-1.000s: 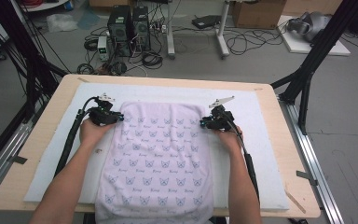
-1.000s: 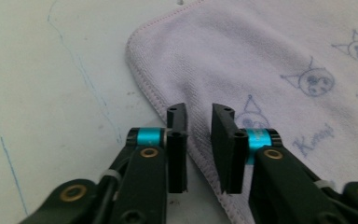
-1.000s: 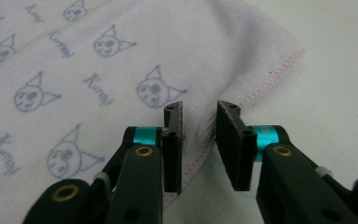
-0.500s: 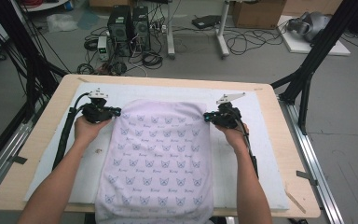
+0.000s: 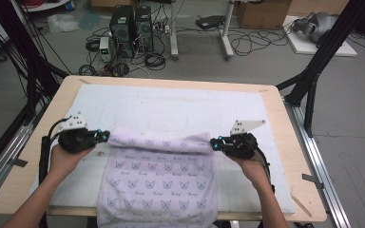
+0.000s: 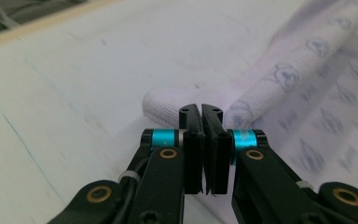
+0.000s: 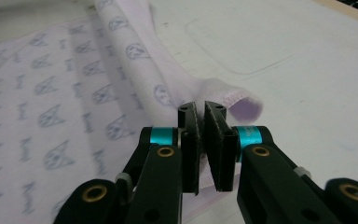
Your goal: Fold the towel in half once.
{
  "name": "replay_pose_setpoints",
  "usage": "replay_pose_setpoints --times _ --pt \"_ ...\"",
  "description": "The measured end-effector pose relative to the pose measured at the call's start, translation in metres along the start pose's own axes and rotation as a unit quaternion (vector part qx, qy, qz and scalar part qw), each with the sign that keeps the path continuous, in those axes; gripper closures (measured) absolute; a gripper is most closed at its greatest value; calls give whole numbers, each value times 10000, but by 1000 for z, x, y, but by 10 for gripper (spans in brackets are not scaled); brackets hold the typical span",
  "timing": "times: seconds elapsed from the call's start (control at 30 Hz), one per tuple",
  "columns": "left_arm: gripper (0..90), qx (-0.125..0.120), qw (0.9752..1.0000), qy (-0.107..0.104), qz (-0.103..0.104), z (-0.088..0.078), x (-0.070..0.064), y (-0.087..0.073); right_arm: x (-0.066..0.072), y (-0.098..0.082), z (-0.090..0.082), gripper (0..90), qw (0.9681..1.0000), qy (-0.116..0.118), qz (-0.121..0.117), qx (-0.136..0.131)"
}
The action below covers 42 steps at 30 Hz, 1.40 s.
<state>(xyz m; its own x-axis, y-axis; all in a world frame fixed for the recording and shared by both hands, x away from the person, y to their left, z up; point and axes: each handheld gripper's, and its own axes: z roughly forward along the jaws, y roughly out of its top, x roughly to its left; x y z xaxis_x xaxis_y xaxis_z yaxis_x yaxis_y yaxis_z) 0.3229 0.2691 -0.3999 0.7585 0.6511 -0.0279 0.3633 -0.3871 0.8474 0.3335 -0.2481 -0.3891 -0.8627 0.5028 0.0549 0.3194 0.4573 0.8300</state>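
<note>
At the near edge of the padded table (image 5: 138, 107), a lavender towel (image 5: 159, 183) printed with small cat faces hangs over the front. Its far hem is drawn back toward the person in a fold, both far corners pinched: the left gripper (image 5: 105, 136) and right gripper (image 5: 214, 143) have each just clamped nearly shut on a corner. The fold appears half made; next, the corners likely need carrying level to the near hem and releasing together.
</note>
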Motion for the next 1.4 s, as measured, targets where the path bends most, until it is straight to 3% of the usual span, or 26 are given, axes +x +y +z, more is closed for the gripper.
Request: replay_pose_setpoints --times 0.1,0.2,0.33,0.47,0.6,0.7,0.8,0.9,0.97,1.07,1.4 --pt "836 227 9996 -141 61 -5 -15 -20 12 -13 -3 760 9999 55 8 154" --pt "642 558 9980 45 293 -3 -21 -28 14 -19 -8 691 9997 4 -102 208" --pt "528 548 9984 97 127 3 -15 -25 9 -16 -9 588 9999 -114 -23 68" --pt "489 473 9989 45 -6 15 -8 -13 0 -15 9 526 9996 -24 183 209" --pt "470 435 9986 -2 -285 35 4 -2 -8 -15 28 483 9987 -11 343 384" --pt "512 594 9974 -72 -408 47 11 0 -14 -16 38 466 9978 0 519 420" --pt "729 717 9965 -189 -385 54 15 -2 -18 -16 46 485 9969 125 630 461" --pt "835 708 9968 -183 -320 52 13 -2 -17 -15 51 676 9962 259 556 626" --pt "847 643 9974 -155 -272 49 11 0 -15 -12 51 774 9970 253 424 591" --pt "847 485 9984 -146 -254 43 10 3 -13 -7 47 803 9980 162 306 523" --pt "845 47 9996 -43 -276 20 12 10 -2 4 24 816 9997 37 138 216"
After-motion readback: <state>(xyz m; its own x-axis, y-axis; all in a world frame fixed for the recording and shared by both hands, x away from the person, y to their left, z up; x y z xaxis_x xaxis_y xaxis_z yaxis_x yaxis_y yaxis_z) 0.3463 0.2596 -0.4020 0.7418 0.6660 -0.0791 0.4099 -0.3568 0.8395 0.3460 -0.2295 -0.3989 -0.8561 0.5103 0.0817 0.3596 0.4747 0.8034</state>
